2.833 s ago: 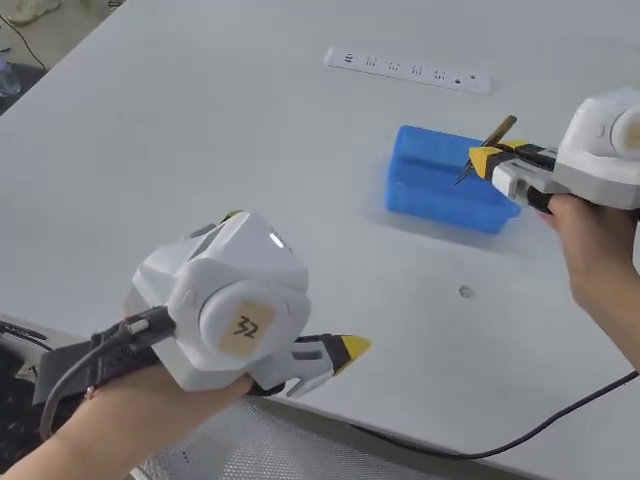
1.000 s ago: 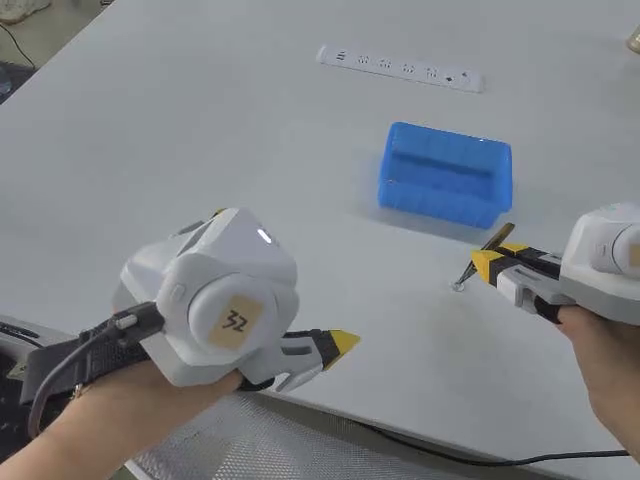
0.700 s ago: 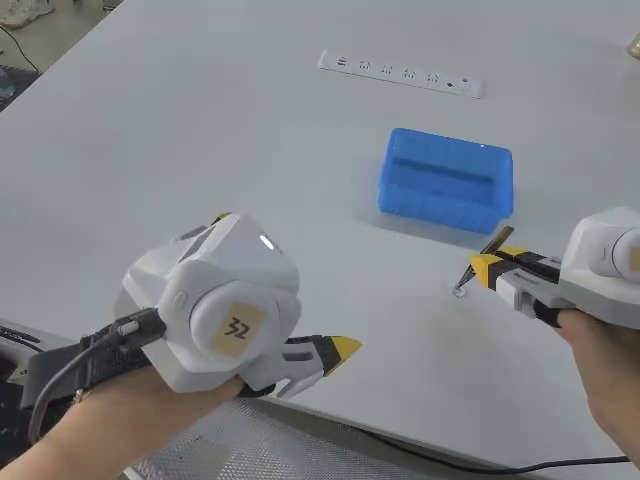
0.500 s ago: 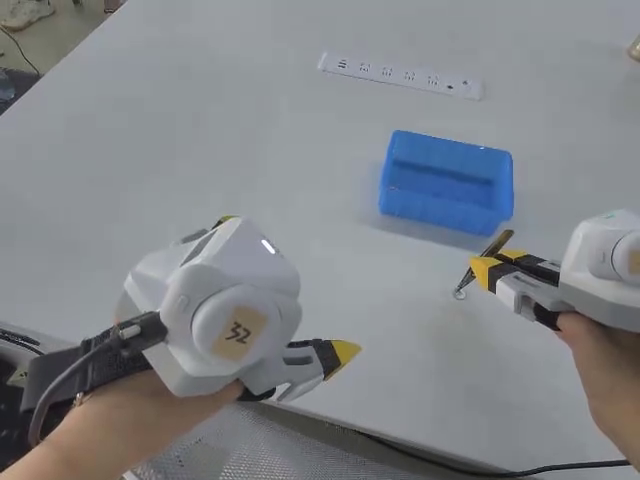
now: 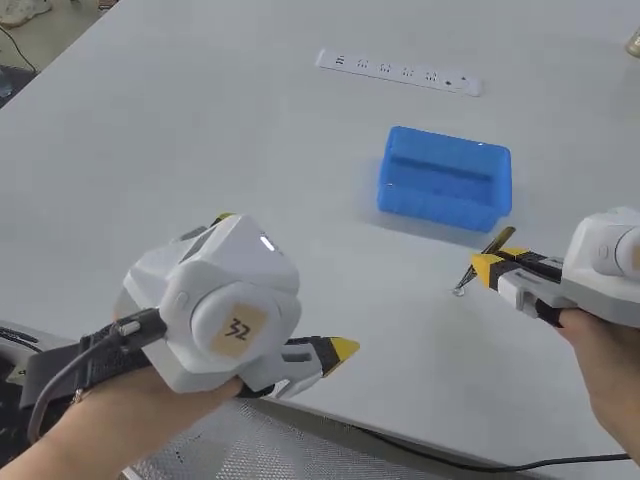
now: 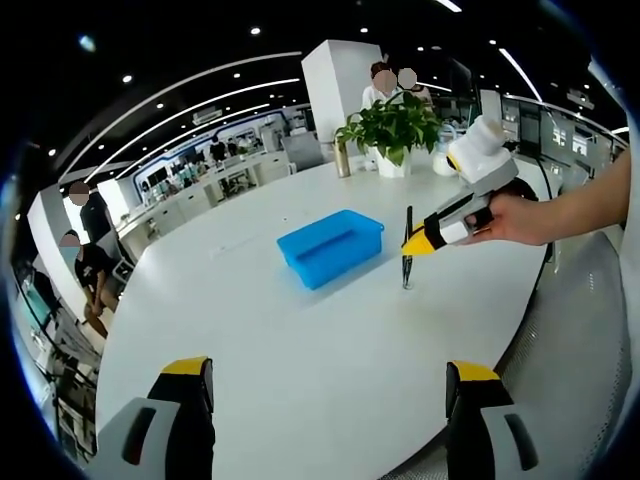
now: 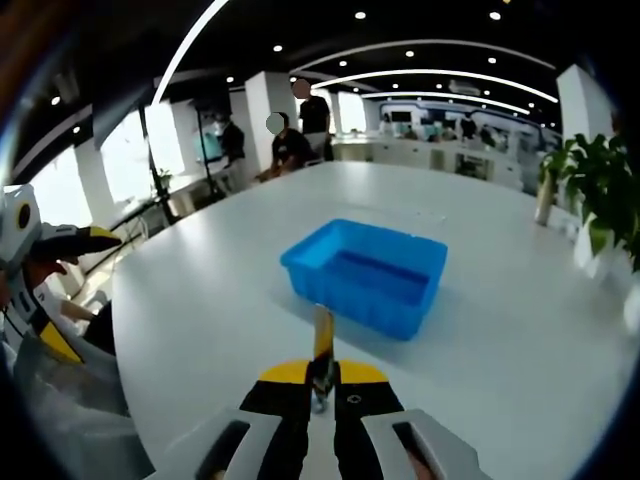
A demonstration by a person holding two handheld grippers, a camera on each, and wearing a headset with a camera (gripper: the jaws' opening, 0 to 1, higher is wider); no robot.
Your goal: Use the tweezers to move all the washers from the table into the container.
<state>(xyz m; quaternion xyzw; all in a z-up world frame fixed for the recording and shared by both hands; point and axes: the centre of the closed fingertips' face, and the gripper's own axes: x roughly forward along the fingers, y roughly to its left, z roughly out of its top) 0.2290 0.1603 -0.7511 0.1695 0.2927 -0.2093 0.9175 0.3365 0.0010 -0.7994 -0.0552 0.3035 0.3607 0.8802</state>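
Observation:
A small metal washer [image 5: 458, 292] lies on the grey table in front of the blue container [image 5: 445, 178]. My right gripper [image 5: 486, 266] is shut on brass-coloured tweezers [image 5: 483, 256], whose tips point down at the washer. I cannot tell whether the tips grip it. In the right gripper view the tweezers [image 7: 321, 345] stick out between the shut jaws toward the container [image 7: 366, 269]. My left gripper [image 5: 284, 284] hovers open over the table's near edge with nothing in it. Its view shows the container [image 6: 331, 244] and the right gripper [image 6: 418, 244] with the tweezers [image 6: 407, 252].
A white power strip [image 5: 398, 72] lies beyond the container. A black cable [image 5: 470, 462] runs along the table's near edge. A potted plant [image 6: 392, 128] stands on the far side of the table, and people stand in the background.
The right gripper came down with the tweezers from above the container to the washer on the table. Over the last second it has hardly moved. The left gripper stayed put.

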